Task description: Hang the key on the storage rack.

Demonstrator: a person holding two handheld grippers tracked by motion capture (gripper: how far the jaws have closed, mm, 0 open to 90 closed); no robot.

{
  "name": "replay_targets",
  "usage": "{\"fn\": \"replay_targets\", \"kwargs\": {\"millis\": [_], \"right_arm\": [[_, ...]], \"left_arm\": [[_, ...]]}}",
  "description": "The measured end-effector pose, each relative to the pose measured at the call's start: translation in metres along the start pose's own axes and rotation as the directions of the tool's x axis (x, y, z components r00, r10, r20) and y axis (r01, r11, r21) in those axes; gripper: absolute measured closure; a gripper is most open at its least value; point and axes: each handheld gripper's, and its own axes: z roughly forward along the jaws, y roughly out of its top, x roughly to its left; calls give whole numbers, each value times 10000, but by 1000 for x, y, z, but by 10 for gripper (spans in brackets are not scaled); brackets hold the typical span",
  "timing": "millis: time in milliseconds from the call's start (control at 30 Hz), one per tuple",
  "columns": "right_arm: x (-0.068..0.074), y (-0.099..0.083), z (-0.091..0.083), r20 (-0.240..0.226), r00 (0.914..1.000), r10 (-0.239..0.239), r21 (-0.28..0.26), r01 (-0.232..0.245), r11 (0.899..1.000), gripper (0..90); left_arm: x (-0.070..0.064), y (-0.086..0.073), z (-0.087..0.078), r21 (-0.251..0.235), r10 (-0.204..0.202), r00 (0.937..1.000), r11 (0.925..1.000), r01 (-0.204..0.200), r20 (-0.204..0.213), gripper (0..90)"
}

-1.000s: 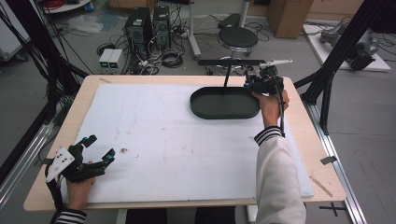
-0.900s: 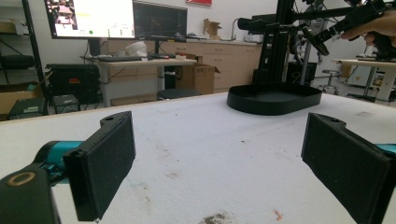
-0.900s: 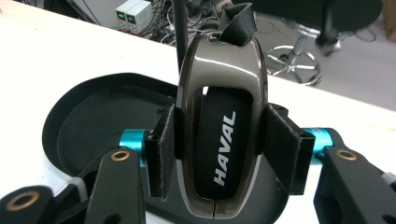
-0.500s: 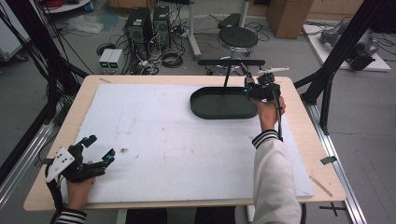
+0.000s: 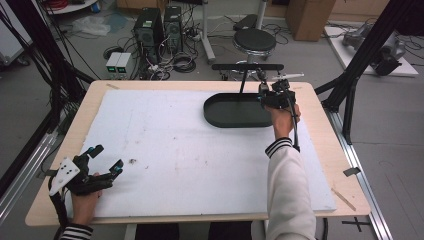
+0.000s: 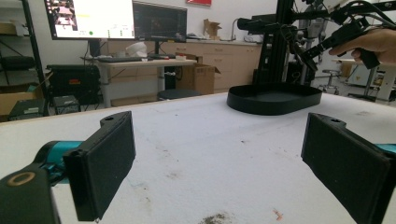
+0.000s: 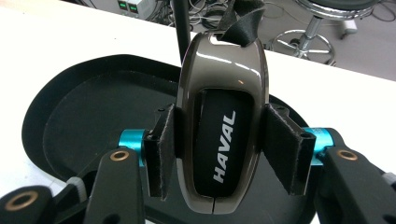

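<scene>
The right gripper (image 7: 219,154) has its two black jaws clamped on the sides of a car key fob (image 7: 220,126), a glossy grey-brown shell with a black centre panel marked HAVAL and a dark strap at its top end. In the right gripper view the fob stands upright between the pads, held above the black oval tray (image 7: 70,126), whose floor looks bare around it. Judging from this, the pick-up is done and the fob seems to be on its way to or from the tray; setting it down and letting go appears to be what is left, though the direction cannot be told for certain.

In the high view the right gripper (image 5: 276,95) is held out over the right end of the tray (image 5: 227,117) at the far side of the table (image 5: 320,165), the person's arm stretched forward in a white sleeve with a striped cuff. The left gripper (image 5: 102,162) rests at the near left corner of the white table cover, well apart from the tray. Its jaws stand wide apart with nothing between them, as the left gripper view (image 6: 219,172) confirms.
</scene>
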Motion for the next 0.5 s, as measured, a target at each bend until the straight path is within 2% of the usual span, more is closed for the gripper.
{"fn": "replay_targets", "kwargs": {"millis": [100, 200, 267, 333, 367, 400, 433, 467, 500], "right_arm": [[-1, -1, 2, -74, 10000, 36, 48, -36, 10000, 465], [-2, -2, 3, -205, 9994, 268, 100, -266, 9996, 434], [-4, -1, -2, -635, 9952, 751, -147, -762, 9970, 329], [-3, -1, -6, -746, 9935, 860, -220, -878, 9959, 305], [-3, -1, -10, -852, 9932, 790, -343, -822, 9960, 282], [-2, -1, -15, -965, 9935, 611, -541, -665, 9963, 223], [1, -2, -25, -919, 9951, 352, -762, -423, 9962, 106], [1, -2, -25, -919, 9951, 352, -762, -423, 9962, 106], [1, -7, -36, -1182, 9929, 166, -1060, -292, 9939, 60]], "left_arm": [[0, 0, 0, -13, -2, 10000, 10000, 2, -5, 102], [0, 0, 0, -12, -5, 10000, 10000, 5, -6, 103], [-1, 0, 0, -10, 14, 10000, 10000, -14, -7, 102], [-1, 0, 0, -9, 31, 10000, 10000, -31, -1, 103], [-1, 0, 0, 0, 40, 10000, 10000, -40, -3, 103], [-1, 0, 0, -4, 45, 10000, 10000, -45, 2, 103], [-1, 0, 0, 2, 54, 10000, 10000, -54, -4, 102], [-1, 0, 0, -2, 44, 10000, 10000, -44, 0, 102], [-1, 0, 0, 3, 64, 10000, 10000, -64, -2, 102]]}}
